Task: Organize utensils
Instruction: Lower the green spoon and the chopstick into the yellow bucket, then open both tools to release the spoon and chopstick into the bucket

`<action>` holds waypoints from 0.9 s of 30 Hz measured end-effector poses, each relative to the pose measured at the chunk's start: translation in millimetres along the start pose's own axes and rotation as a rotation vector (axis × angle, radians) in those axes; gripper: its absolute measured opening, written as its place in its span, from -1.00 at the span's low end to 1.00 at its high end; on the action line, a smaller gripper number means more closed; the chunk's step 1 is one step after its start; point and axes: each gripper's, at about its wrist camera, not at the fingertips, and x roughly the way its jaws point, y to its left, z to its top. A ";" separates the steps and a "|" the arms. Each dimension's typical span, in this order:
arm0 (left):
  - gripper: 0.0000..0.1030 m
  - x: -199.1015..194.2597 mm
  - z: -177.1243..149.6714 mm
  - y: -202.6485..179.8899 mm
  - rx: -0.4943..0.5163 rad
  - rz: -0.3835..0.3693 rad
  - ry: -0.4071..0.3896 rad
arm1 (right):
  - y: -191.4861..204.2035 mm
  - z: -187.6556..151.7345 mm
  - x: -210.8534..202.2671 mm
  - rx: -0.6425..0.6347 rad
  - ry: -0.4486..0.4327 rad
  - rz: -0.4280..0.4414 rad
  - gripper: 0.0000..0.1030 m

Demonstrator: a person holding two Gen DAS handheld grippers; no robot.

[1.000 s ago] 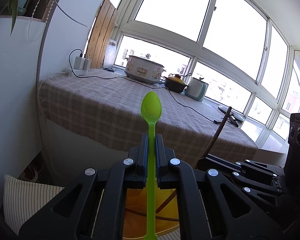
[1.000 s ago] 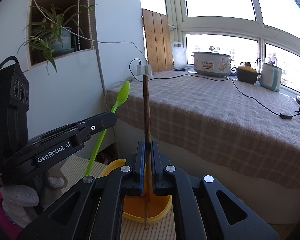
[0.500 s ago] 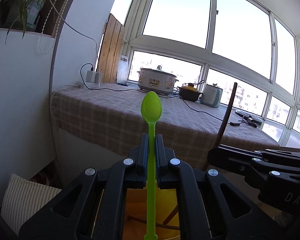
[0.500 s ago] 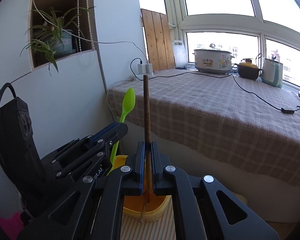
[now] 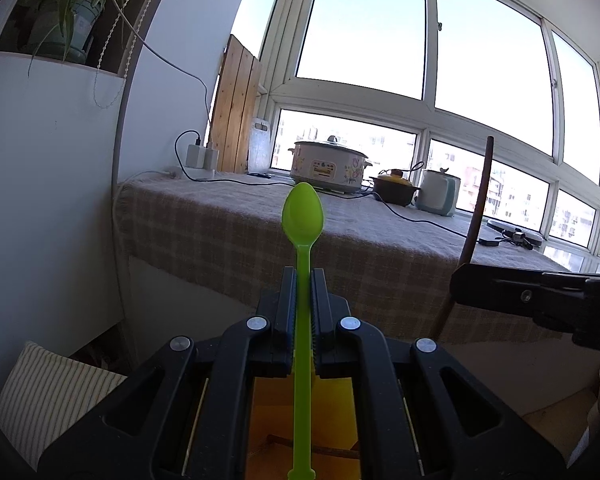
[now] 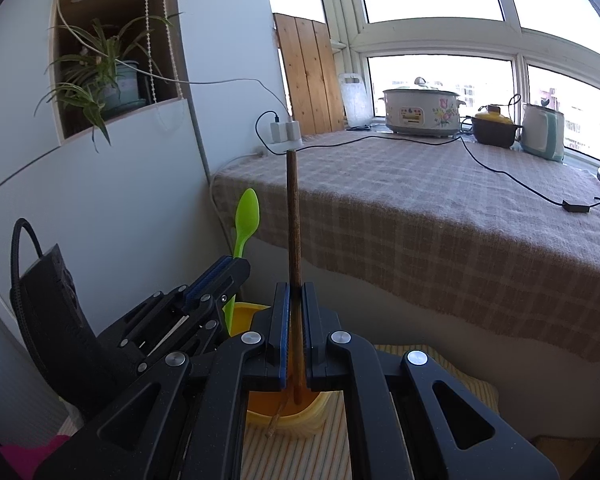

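Left wrist: left gripper (image 5: 302, 280) clamped on green spoon (image 5: 302, 216), bowl pointing to 12 o'clock, handle running down over yellow container (image 5: 272, 408) at 6 o'clock; right gripper (image 5: 500, 286) at 3 o'clock pinching brown wooden stick (image 5: 478, 208). Right wrist: right gripper (image 6: 296, 300) closed on the upright brown wooden stick (image 6: 293, 216), lower end apparently dipping into the yellow container (image 6: 300, 414) on striped mat (image 6: 340, 448); left gripper (image 6: 230, 270) at 9 o'clock gripping the green spoon (image 6: 246, 216) above the container's near rim.

A striped mat (image 6: 332, 452) (ribbed, cream) carries a yellow holder (image 6: 300, 416).
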 end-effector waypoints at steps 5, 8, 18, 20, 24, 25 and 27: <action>-0.91 -3.2 -1.9 2.8 0.001 -0.013 0.028 | -0.1 -0.3 -0.5 0.000 0.003 0.005 -0.92; -0.91 -11.2 1.0 1.4 0.015 -0.025 0.038 | 0.4 -1.5 -0.2 0.002 0.011 0.008 -0.92; -0.72 -34.1 10.6 2.1 0.036 -0.047 0.100 | 9.1 -3.2 -0.8 -0.009 0.028 -0.028 -0.92; -0.60 -42.4 13.8 5.8 0.017 -0.056 0.092 | 9.7 -3.0 -2.5 -0.006 0.032 -0.031 -0.92; -0.60 -62.6 21.2 10.2 0.010 -0.064 0.078 | 14.5 -3.8 -10.9 -0.020 0.024 -0.049 -0.77; -0.60 -67.8 23.2 10.9 0.012 -0.064 0.074 | 15.9 -4.2 -13.7 -0.023 0.019 -0.051 -0.62; -0.60 -78.8 27.7 13.2 0.020 -0.060 0.068 | 19.3 -5.5 -20.2 -0.030 0.004 -0.054 -0.50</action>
